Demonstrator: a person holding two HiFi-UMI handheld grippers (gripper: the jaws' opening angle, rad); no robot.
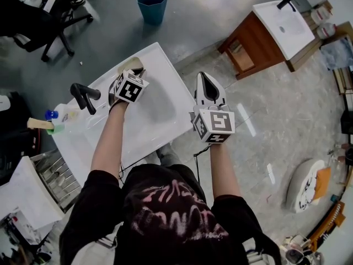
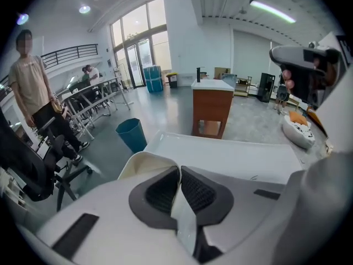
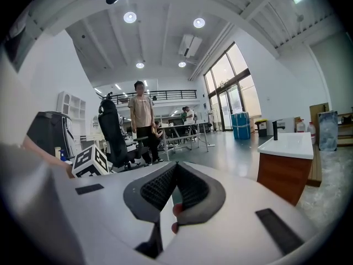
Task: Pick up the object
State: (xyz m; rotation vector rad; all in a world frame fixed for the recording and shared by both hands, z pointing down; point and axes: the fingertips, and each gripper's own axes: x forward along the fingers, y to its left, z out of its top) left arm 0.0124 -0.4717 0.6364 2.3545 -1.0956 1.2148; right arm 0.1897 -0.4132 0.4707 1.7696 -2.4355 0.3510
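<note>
Now | left gripper (image 2: pixel 180 169): jaws nearly together, pinching the thin wall of the cream object (image 2: pixel 144 162) | object: at the jaw tips, bulging toward 11 o'clock, by the basin's (image 1: pixel 160 115) far edge | right gripper (image 3: pixel 175 164): closed on nothing, at 3 o'clock, off the basin | judged: the lift is the left's alone

We look from above the person's head steeply down on the white tabletop (image 1: pixel 157 65). The camera on the left gripper (image 2: pixel 179 169) sits close behind its jaws and faces across the same tabletop (image 2: pixel 237 153) toward the wooden cabinet (image 2: pixel 212 106). The camera on the right gripper (image 3: pixel 175 166) faces almost level into the room, with that cabinet (image 3: pixel 284 181) at its right.
</note>
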